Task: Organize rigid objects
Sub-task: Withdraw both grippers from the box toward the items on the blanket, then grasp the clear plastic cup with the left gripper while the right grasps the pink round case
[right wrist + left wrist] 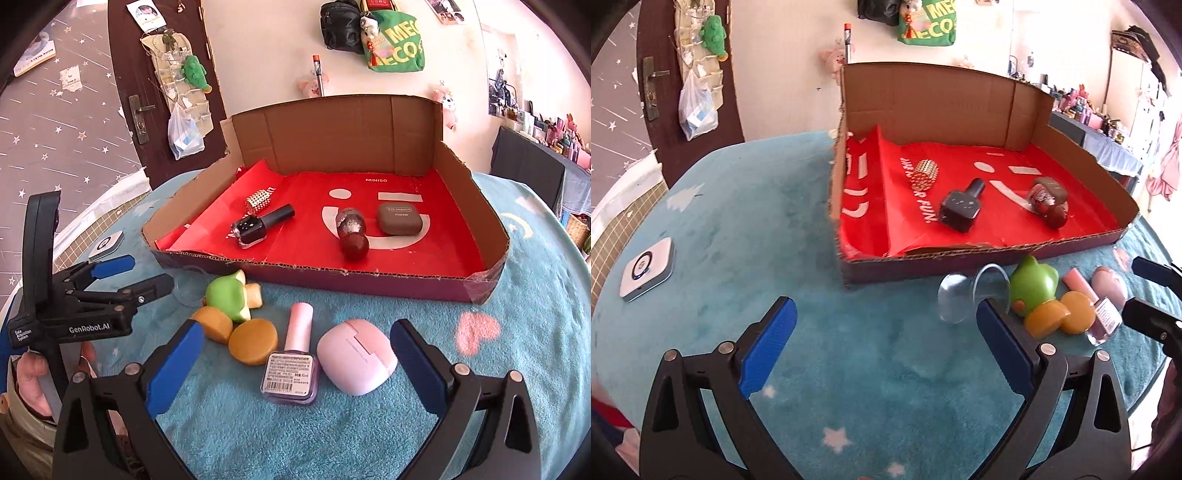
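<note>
My left gripper (886,310) stands open over the teal cloth with nothing between its fingers. A clear cup (964,295) lies on its side just beyond the right finger. Beside the cup are a green frog toy (1032,284) with orange feet, a pink nail polish bottle (1102,314) and a pink case (1110,286). My right gripper (295,332) is open too; the pink bottle (291,365) and pink case (354,356) lie between its fingers, untouched. The frog toy (231,295) is to their left, near the left gripper (147,273).
A cardboard box (960,254) with a red liner holds a studded cylinder (923,173), a black nail polish bottle (962,205), a red bottle (1047,203) and a grey-brown case (1051,186). A white device (646,269) sits at the table's left edge.
</note>
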Motion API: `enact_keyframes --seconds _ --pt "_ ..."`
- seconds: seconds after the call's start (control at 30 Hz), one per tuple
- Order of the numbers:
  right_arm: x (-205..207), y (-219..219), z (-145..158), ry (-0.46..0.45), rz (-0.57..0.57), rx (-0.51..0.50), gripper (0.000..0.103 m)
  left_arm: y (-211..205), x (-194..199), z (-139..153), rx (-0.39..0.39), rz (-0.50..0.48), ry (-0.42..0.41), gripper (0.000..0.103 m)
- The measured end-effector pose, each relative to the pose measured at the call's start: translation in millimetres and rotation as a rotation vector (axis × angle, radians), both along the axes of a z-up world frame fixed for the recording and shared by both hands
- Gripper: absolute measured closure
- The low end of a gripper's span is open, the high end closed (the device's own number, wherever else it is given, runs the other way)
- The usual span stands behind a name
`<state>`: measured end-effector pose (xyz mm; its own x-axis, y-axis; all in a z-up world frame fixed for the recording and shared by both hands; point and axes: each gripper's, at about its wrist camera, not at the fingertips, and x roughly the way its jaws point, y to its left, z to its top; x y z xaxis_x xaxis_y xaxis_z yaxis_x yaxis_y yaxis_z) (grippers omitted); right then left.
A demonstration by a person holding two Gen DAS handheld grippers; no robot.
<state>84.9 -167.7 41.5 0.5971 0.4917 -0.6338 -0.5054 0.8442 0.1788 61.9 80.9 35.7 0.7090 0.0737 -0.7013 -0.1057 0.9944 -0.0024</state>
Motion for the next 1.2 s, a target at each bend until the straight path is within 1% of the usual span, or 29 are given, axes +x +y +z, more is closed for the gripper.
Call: enact_keyframes --seconds 0.03,0.07,0.17,0.3,0.33,0.47,0.53,0.6,0.67,0.7,0.83,0.9,0.93,1.03,1.13,1.2 --pt "-1.1 1.0 -1.0 0.002 0.003 -0.001 0.0 4.1 -2.0 -2.9 -0.001 0.005 0.012 0.004" --pt "-2.4 1.9 -2.0 0.004 0.006 -0.002 0.0 8.5 -4.7 -6.5 -0.019 0.004 0.026 0.004" --pt "-7.9 4.1 -6.0 0.01 0.016 -0.004 0.0 16.4 -12.1 -14.2 -0.093 -0.011 0.05 0.004" --pt "-12.1 3.9 -12.0 0.033 0.025 0.006 0.0 12.7 -14.4 -16.9 -0.185 -0.053 0.066 0.004" --pt "-12.8 3.4 -13.6 0.041 0.026 0.011 0.0 9.7 -13.2 -16.9 -0.188 -0.059 0.068 0.004" --pt "-18.2 2.0 -18.2 0.061 0.038 0.029 0.001 -4.8 -10.6 -17.0 -0.163 -0.082 0.062 0.004" --pt "-22.4 1.1 -19.3 0.064 0.04 0.034 0.005 -10.1 -9.7 -18.7 -0.161 -0.091 0.067 0.004" --pt "-25.0 -0.9 -20.8 0.07 0.039 0.044 0.013 -15.3 -9.2 -20.4 -0.145 -0.098 0.068 0.005" --pt "-26.3 -3.8 -22.3 0.072 0.028 0.044 0.017 -18.4 -8.9 -20.9 -0.134 -0.104 0.065 0.005" --pt "-26.7 -5.4 -22.6 0.067 0.021 0.039 0.021 -19.5 -8.6 -21.1 -0.133 -0.109 0.064 0.005" --pt "-28.6 -9.5 -22.4 0.031 -0.022 -0.024 0.027 -22.5 -8.0 -21.0 -0.129 -0.116 0.059 0.006" --pt "-29.1 -11.7 -24.1 0.025 -0.035 -0.049 0.033 -24.3 -7.0 -21.2 -0.125 -0.121 0.06 0.007" --pt "-28.8 -13.1 -25.4 0.027 -0.039 -0.055 0.034 -24.5 -6.4 -21.7 -0.123 -0.122 0.061 0.007" --pt "-27.3 -18.8 -30.0 0.028 -0.067 -0.079 0.035 -26.9 -4.2 -22.4 -0.113 -0.124 0.061 0.012" --pt "-24.9 -26.6 -33.2 0.039 -0.082 -0.075 0.035 -27.3 -1.9 -22.8 -0.106 -0.119 0.061 0.018" --pt "-23.0 -29.7 -34.6 0.039 -0.097 -0.091 0.035 -27.0 -0.8 -22.9 -0.103 -0.118 0.063 0.02"
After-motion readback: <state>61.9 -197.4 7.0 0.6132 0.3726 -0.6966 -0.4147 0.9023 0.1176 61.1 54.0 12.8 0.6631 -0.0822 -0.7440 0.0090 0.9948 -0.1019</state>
